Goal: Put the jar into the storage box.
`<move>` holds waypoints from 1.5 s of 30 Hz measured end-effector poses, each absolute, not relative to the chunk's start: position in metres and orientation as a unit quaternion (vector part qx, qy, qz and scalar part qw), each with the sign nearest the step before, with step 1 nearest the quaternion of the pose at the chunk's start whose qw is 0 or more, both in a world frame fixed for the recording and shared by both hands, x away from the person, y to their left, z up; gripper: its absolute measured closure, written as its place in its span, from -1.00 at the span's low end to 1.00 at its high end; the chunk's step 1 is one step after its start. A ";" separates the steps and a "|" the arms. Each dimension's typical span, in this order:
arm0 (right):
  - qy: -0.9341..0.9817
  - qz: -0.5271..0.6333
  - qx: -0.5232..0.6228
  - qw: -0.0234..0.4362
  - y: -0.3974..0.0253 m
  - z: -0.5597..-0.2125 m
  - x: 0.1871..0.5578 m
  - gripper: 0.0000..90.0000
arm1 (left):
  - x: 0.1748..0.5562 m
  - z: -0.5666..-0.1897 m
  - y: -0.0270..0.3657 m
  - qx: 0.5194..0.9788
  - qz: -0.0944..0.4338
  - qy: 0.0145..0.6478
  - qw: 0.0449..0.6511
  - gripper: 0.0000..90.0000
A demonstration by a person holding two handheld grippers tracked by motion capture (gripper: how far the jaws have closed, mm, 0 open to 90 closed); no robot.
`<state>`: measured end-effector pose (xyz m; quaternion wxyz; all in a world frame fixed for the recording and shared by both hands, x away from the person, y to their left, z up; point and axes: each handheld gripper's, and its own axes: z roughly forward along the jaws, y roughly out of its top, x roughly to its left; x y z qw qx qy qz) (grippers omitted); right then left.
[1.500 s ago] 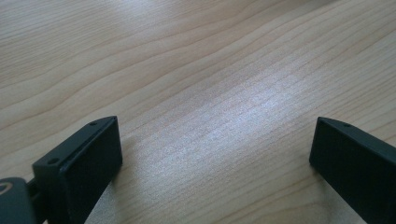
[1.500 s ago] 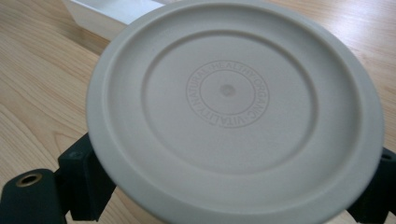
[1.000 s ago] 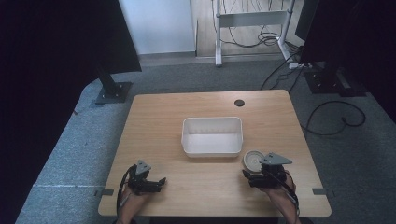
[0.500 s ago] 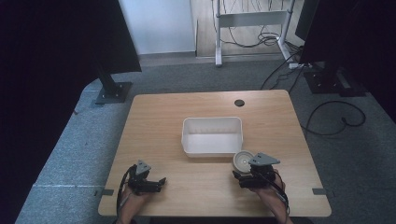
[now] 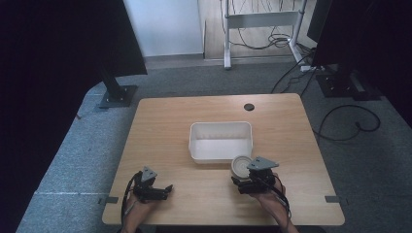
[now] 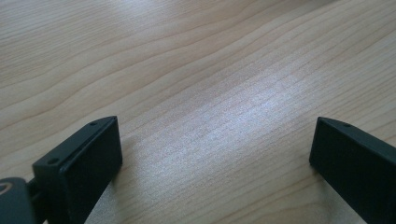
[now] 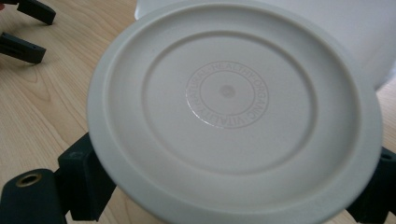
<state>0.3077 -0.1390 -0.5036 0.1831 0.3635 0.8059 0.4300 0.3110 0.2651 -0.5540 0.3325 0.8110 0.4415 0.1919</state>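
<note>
A round white lidded container [image 7: 229, 102] with an embossed ring on its lid sits between the jaws of my right gripper [image 7: 233, 185], which is shut on its sides. In the high view the container [image 5: 241, 165] is held just in front of the white rectangular tub [image 5: 219, 124], near the tub's right front corner, with the right gripper [image 5: 244, 180] behind it on the person's side. My left gripper [image 5: 164, 190] rests low near the table's front left edge. It stands open [image 6: 215, 158] over bare wood, with nothing between its jaws.
The tub's white wall [image 7: 336, 32] rises right behind the container. The wooden table [image 5: 165, 131] has a round cable hole [image 5: 248, 107] at the back. The left gripper's black fingers [image 7: 28, 28] show far off in the right gripper view.
My right gripper has carried the round container leftward along the table's front, from right of the tub to just before its right front corner. The left gripper has stayed put.
</note>
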 end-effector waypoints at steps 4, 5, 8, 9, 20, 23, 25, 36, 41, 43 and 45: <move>0.806 0.434 0.362 0.178 -0.134 -0.503 0.311 -0.79 | 0.311 -0.554 0.265 0.811 0.192 0.442 0.333 -0.95; 0.806 0.434 0.362 0.176 -0.133 -0.502 0.312 -0.79 | 0.311 -0.554 0.265 0.811 0.192 0.442 0.332 -0.95; 0.807 0.436 0.360 0.172 -0.130 -0.500 0.316 -0.79 | 0.311 -0.554 0.265 0.811 0.192 0.442 0.332 -0.95; 0.808 0.435 0.359 0.170 -0.129 -0.499 0.317 -0.79 | 0.311 -0.554 0.265 0.811 0.192 0.441 0.332 -0.95; 0.812 0.437 0.349 0.166 -0.119 -0.488 0.330 -0.79 | 0.311 -0.554 0.265 0.811 0.192 0.441 0.332 -0.95; 0.813 0.437 0.347 0.169 -0.116 -0.484 0.334 -0.79 | 0.311 -0.554 0.265 0.811 0.192 0.441 0.332 -0.95; 0.813 0.436 0.346 0.170 -0.114 -0.482 0.337 -0.79 | 0.311 -0.554 0.265 0.811 0.192 0.442 0.333 -0.95; 0.818 0.423 0.342 0.185 -0.103 -0.476 0.352 -0.79 | 0.311 -0.554 0.265 0.811 0.192 0.442 0.333 -0.95; 0.820 0.418 0.342 0.191 -0.099 -0.476 0.357 -0.79 | 0.311 -0.554 0.265 0.811 0.192 0.441 0.332 -0.95; 0.819 0.418 0.344 0.192 -0.098 -0.476 0.360 -0.79 | 0.311 -0.554 0.265 0.811 0.192 0.441 0.332 -0.95; 0.819 0.416 0.343 0.193 -0.097 -0.477 0.362 -0.79 | 0.311 -0.554 0.265 0.811 0.192 0.441 0.332 -0.95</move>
